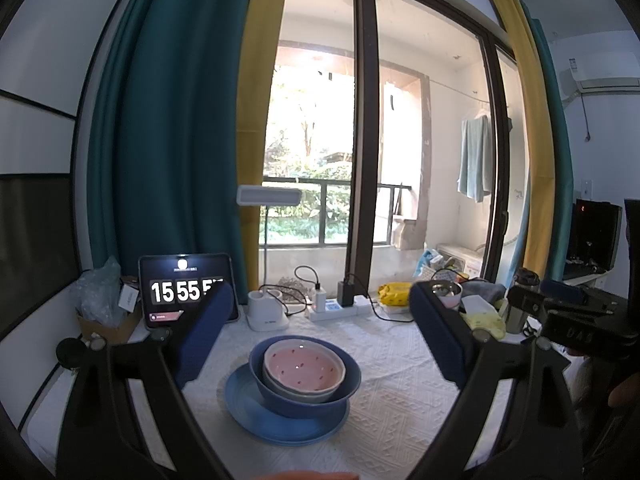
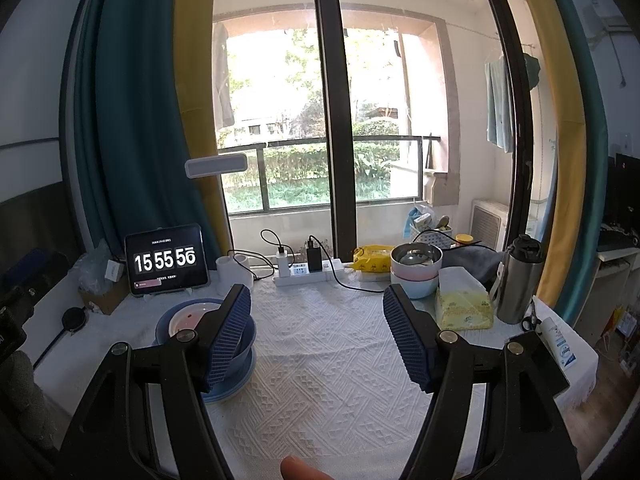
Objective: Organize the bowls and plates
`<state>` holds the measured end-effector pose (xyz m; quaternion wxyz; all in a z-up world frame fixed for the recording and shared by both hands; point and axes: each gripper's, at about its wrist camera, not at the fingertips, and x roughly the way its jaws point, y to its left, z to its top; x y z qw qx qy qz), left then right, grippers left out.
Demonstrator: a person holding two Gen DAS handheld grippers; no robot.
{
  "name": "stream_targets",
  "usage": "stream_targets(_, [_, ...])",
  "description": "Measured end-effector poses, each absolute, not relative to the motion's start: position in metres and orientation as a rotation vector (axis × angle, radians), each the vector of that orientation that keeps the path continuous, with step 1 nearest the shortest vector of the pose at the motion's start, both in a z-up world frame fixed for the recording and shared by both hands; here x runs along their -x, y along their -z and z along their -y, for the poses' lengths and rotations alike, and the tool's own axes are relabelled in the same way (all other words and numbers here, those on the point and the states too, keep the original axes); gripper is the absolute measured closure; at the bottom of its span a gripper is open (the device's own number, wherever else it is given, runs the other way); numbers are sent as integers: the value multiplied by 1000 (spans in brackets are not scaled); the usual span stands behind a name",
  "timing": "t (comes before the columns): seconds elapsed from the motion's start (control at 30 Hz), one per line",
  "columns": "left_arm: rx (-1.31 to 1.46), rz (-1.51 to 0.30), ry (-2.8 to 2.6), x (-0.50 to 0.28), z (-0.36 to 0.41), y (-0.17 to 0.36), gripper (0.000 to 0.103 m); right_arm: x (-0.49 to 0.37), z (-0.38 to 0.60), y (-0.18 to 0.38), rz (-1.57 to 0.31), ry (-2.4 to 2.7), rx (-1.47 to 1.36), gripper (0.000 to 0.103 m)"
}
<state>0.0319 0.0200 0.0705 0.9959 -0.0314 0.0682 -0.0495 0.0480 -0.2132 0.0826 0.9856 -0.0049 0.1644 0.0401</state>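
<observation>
My left gripper (image 1: 320, 316) stands wide open and holds nothing; the dish stack sits on the table between and beyond its pads. My right gripper (image 2: 316, 336) is also spread, empty, over bare white tablecloth (image 2: 328, 368). Open cloth lies right of the stack; the table's right edge is near a white tube (image 2: 560, 346).

Stack: blue plate (image 1: 256, 416) at bottom, blue bowl (image 1: 344, 384) on it, pink spotted bowl (image 1: 304, 368) nested inside. At the rear right, a steel bowl (image 2: 416, 254) sits in stacked pink and pale-blue bowls (image 2: 416, 286), touching a tissue pack (image 2: 464, 304).
</observation>
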Motion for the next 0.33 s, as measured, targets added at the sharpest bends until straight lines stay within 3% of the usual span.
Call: stream_targets(0.33, [77, -134, 103, -32, -19, -71, 12, -49, 214, -82, -335, -83, 11, 31])
